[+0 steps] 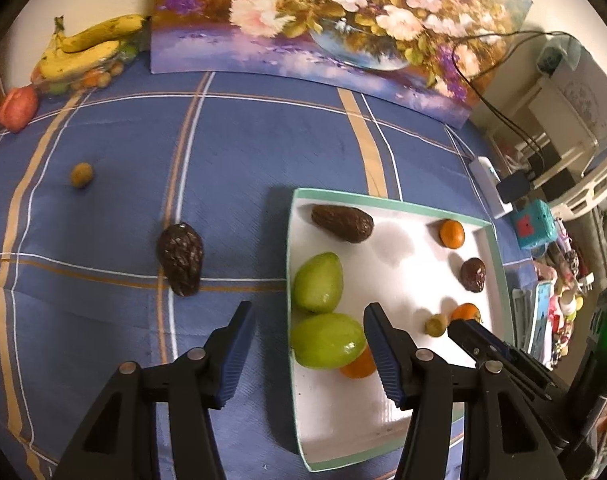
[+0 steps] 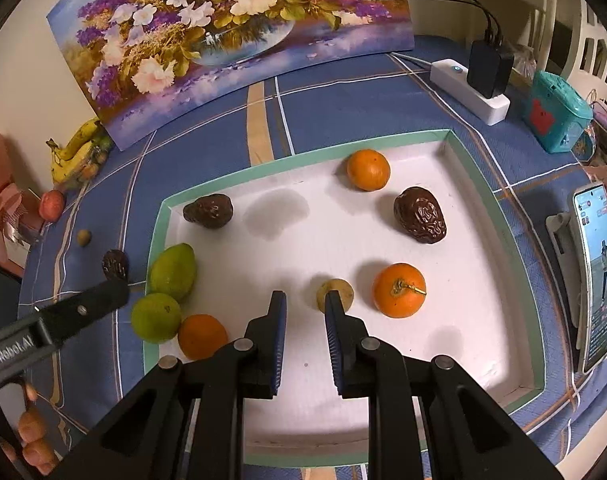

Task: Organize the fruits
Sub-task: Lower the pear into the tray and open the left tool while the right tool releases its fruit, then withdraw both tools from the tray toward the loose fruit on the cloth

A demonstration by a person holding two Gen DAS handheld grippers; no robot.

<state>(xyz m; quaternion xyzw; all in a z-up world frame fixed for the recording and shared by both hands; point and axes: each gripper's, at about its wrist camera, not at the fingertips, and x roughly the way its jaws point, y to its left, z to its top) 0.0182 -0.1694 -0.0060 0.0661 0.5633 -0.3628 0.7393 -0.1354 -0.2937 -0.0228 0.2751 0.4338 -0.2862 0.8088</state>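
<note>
A white tray [image 1: 383, 200] [image 2: 303, 152] with a green rim holds two green fruits [image 1: 327, 340] [image 2: 156, 318], three oranges [image 2: 399, 290], two dark brown fruits [image 2: 420, 216] and a small tan fruit [image 1: 436, 325] [image 2: 341, 290]. Out on the blue cloth lie another dark brown fruit [image 1: 181, 260] [image 2: 114, 265] and a small tan fruit [image 1: 81, 175]. My left gripper [image 1: 309, 308] is open above the tray's left rim; the near green fruit sits below it, untouched. My right gripper [image 2: 305, 296] is shut and empty over the tray floor, beside the tan fruit.
Bananas [image 1: 91, 46] and a red apple [image 1: 17, 108] lie at the far left by the wall. A flower painting [image 2: 231, 40] leans behind the tray. A power strip [image 2: 469, 90], a teal box [image 2: 555, 116] and a lit phone [image 2: 595, 280] stand to the right.
</note>
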